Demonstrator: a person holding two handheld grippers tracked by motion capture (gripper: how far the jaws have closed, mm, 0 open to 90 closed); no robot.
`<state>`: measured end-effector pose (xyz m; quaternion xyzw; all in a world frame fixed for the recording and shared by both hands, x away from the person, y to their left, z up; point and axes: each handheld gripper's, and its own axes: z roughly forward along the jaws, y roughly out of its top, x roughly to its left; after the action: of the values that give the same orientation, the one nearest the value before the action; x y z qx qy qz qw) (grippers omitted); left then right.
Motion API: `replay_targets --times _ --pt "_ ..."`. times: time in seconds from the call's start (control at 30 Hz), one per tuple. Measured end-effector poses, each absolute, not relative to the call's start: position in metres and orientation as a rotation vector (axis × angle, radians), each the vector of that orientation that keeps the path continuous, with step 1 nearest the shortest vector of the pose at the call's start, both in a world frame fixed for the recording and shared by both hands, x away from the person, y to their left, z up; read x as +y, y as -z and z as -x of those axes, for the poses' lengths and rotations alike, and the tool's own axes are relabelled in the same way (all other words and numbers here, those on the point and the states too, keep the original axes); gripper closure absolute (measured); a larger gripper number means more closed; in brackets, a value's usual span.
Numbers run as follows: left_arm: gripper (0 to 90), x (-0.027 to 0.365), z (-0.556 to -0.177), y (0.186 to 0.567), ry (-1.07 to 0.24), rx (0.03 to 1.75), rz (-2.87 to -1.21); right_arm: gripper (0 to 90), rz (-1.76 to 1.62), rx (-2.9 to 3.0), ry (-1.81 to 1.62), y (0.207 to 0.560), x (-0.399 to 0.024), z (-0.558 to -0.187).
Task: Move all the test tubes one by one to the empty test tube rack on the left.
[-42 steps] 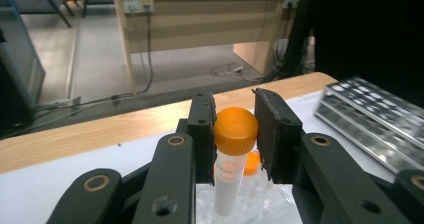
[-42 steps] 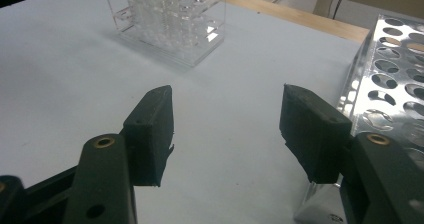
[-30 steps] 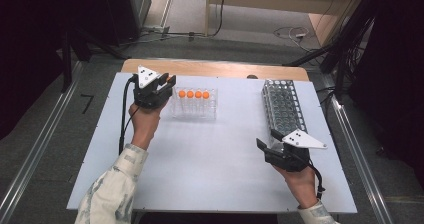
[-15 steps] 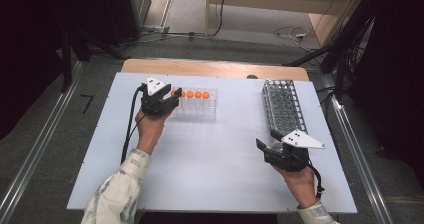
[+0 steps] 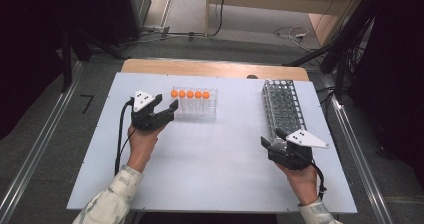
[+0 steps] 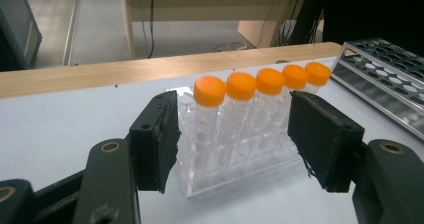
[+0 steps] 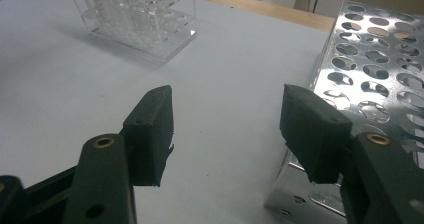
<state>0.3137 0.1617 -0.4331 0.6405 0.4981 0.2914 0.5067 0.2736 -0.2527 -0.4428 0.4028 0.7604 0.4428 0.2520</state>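
A person seated at a pale grey-white rectangular table (image 5: pixel 210 184) holds a black two-jaw gripper in each hand. The left gripper (image 5: pixel 169 111) points toward the near-left end of a clear acrylic tube rack (image 5: pixel 196 106) that stands toward the far side of the table, left of centre. Its jaws are spread wide and hold nothing; in the left gripper view (image 6: pixel 232 141) they frame the rack's end without touching it. Five clear plastic tubes with orange screw caps (image 6: pixel 240 106) stand upright in one row along the rack's far edge, caps side by side.

The right gripper (image 5: pixel 270 143) rests low at the near-right part of the table, just beside the near end of a perforated shiny metal tube rack (image 5: pixel 284 109) that runs along the right side. Its jaws are also wide open and empty; in the right gripper view (image 7: pixel 227 129) one pad sits close against the metal rack's corner (image 7: pixel 370 84), though whether they touch is hard to tell. The metal rack's holes appear empty. The two racks stand well apart.
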Motion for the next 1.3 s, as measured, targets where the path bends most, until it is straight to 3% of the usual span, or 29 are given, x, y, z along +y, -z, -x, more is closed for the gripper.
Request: replay_targets --times 0.7,1.3 --pt "27.3 0.178 -0.254 0.457 -0.700 1.228 -1.578 33.8 -1.157 1.997 -1.176 0.448 -0.282 -0.269" --pt "25.1 0.206 -0.215 0.473 -0.778 1.285 -1.570 32.8 -1.201 1.961 -1.163 0.453 -0.301 -0.256"
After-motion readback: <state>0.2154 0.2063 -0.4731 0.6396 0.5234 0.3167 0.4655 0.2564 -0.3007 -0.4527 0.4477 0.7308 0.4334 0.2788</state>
